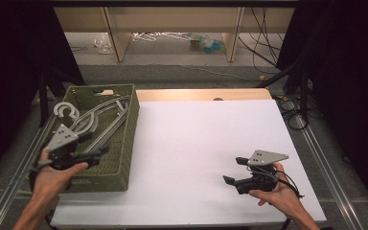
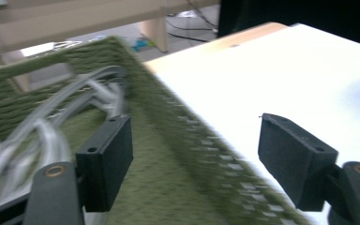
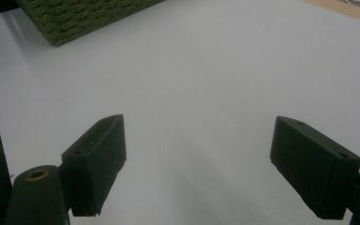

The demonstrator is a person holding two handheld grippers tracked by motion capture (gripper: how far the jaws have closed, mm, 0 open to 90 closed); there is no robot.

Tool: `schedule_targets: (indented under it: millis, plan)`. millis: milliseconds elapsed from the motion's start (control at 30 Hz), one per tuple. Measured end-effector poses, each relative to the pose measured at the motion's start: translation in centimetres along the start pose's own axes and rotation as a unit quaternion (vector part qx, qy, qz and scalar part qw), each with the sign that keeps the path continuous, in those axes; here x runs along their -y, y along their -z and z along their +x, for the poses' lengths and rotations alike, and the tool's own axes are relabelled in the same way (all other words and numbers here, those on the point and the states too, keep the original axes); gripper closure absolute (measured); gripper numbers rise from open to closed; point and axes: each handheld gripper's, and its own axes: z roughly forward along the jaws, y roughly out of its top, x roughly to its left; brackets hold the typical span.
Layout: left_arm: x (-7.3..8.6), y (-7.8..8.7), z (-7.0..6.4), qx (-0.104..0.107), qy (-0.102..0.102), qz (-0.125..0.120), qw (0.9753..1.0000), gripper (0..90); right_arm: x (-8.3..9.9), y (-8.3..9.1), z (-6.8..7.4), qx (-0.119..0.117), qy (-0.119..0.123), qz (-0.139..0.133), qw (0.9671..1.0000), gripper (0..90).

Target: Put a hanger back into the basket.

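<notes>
high view: left gripper (image 1: 98, 154) spread wide over the green basket (image 1: 124, 143), poised for the grey hangers (image 1: 93, 122) piled inside — right gripper (image 1: 235, 171) also wide, empty, parked on the white table (image 1: 196, 134).

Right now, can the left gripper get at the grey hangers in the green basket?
Probably yes. The left gripper is open above the green basket's open top, the grey hangers lie uncovered just ahead, and nothing sits between them.

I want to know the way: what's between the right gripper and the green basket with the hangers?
In the high view, bare white table lies between the right gripper and the basket.
</notes>
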Motion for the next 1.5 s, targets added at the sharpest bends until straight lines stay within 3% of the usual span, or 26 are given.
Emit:
schedule_targets:
  millis: [200, 333, 367, 433, 567, 600, 667, 833, 900, 967, 1000, 1067, 1167, 1267, 1333, 1433, 1500]
  plan:
    - [0.8, -0.1, -3.6, -0.011, -0.052, 0.025, 0.9983, 22.3, 0.0, 0.3, 0.2, -0.003, -0.004, -0.013, 0.9999, 18.9]
    - [1.3, 0.7, -5.2, -0.011, -0.042, 0.013, 0.9990, 21.9, 0.1, 0.1, 0.4, -0.008, -0.001, -0.018, 0.9998, 18.9]
    - [1.5, 0.8, -5.7, -0.003, -0.028, 0.004, 0.9996, 22.0, 0.1, 0.1, 0.4, -0.005, -0.001, -0.014, 0.9999, 18.9]
    - [1.7, 0.8, -6.5, 0.018, -0.026, -0.006, 0.9995, 22.3, 0.1, 0.1, 0.5, -0.003, -0.001, -0.014, 0.9999, 18.9]
    - [2.3, 0.5, -8.0, 0.038, -0.026, -0.021, 0.9987, 22.9, 0.1, 0.2, 0.8, -0.001, -0.002, -0.019, 0.9998, 19.0]
    - [2.6, 0.2, -8.5, 0.047, -0.015, -0.025, 0.9985, 23.3, 0.1, 0.3, 0.8, 0.000, -0.003, -0.022, 0.9998, 19.0]
    - [2.9, -0.1, -9.1, 0.047, -0.026, -0.028, 0.9982, 24.1, 0.0, 0.4, 1.0, -0.003, -0.008, -0.021, 0.9997, 19.0]
    - [3.8, -0.9, -9.9, 0.049, -0.016, -0.038, 0.9979, 24.3, 0.2, 0.8, 1.2, 0.001, -0.011, -0.031, 0.9995, 18.9]
    - [4.3, -1.2, -10.1, 0.061, 0.008, -0.045, 0.9971, 24.3, 0.3, 0.9, 1.3, 0.004, -0.012, -0.035, 0.9993, 18.8]
    - [5.0, -1.7, -10.4, 0.067, 0.011, -0.046, 0.9967, 24.3, 0.4, 1.0, 1.5, -0.003, -0.016, -0.037, 0.9992, 18.7]
    - [5.3, -2.0, -10.4, 0.076, 0.012, -0.042, 0.9961, 24.3, 0.5, 1.1, 1.6, 0.005, -0.016, -0.041, 0.9990, 18.7]
    - [5.8, -2.3, -10.5, 0.081, 0.029, -0.038, 0.9956, 24.7, 0.7, 1.1, 1.9, -0.001, -0.021, -0.047, 0.9987, 18.5]
    - [6.3, -2.7, -10.5, 0.079, 0.008, -0.033, 0.9963, 23.9, 1.0, 1.2, 2.4, 0.005, -0.016, -0.046, 0.9988, 18.1]
    - [6.3, -2.5, -10.3, 0.075, 0.019, -0.043, 0.9961, 23.7, 1.3, 1.3, 2.9, 0.008, -0.013, -0.045, 0.9989, 17.7]
    - [6.2, -2.3, -10.0, 0.078, 0.016, -0.048, 0.9956, 23.6, 1.5, 1.3, 3.2, -0.003, -0.014, -0.044, 0.9989, 17.6]
    - [6.3, -2.2, -10.1, 0.082, 0.021, -0.053, 0.9950, 23.5, 1.8, 1.5, 3.8, 0.006, -0.007, -0.043, 0.9990, 17.2]
    - [6.4, -2.2, -10.1, 0.083, 0.011, -0.050, 0.9952, 23.4, 1.9, 1.6, 4.2, 0.003, -0.012, -0.049, 0.9987, 17.0]
